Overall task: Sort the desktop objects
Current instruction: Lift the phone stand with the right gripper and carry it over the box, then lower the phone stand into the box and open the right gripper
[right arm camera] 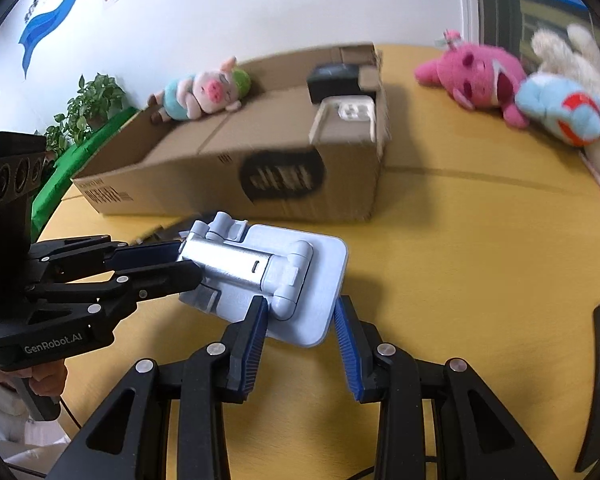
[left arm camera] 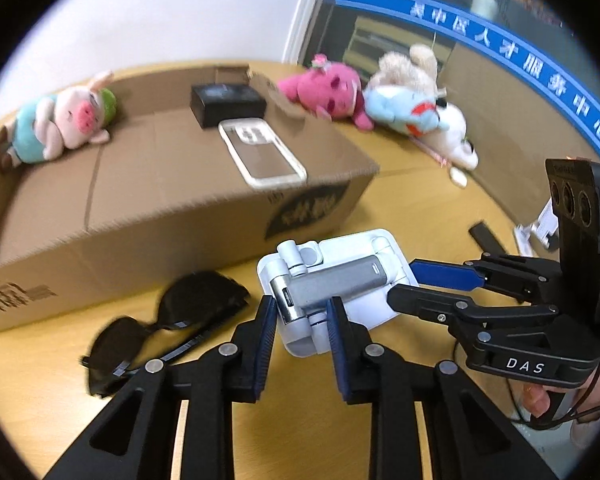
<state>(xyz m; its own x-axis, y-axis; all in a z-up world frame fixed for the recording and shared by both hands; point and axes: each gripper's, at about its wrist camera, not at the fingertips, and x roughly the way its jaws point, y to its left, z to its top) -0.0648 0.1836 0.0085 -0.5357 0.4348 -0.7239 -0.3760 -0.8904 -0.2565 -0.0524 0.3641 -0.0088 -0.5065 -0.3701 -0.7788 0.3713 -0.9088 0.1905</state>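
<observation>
A white folding phone stand [left arm camera: 332, 280] with a grey arm lies on the yellow table [left arm camera: 400, 208], in front of an open cardboard box [left arm camera: 180, 216]. My left gripper [left arm camera: 302, 316] is closed around the stand's near end. My right gripper [right arm camera: 300, 316] grips the stand's base plate [right arm camera: 308, 304] from the other side; it shows in the left wrist view [left arm camera: 416, 284]. The left gripper shows in the right wrist view [right arm camera: 188, 260]. The box holds a pig plush [left arm camera: 60, 120], a black box [left arm camera: 226, 102] and a clear phone case [left arm camera: 260, 152].
Black sunglasses [left arm camera: 160, 328] lie left of the stand. A pink plush [left arm camera: 328, 88], a blue plush [left arm camera: 404, 110] and a white plush [left arm camera: 456, 136] lie at the back right. A flat black item [left arm camera: 486, 236] lies to the right. A potted plant [right arm camera: 88, 108] stands beyond the table.
</observation>
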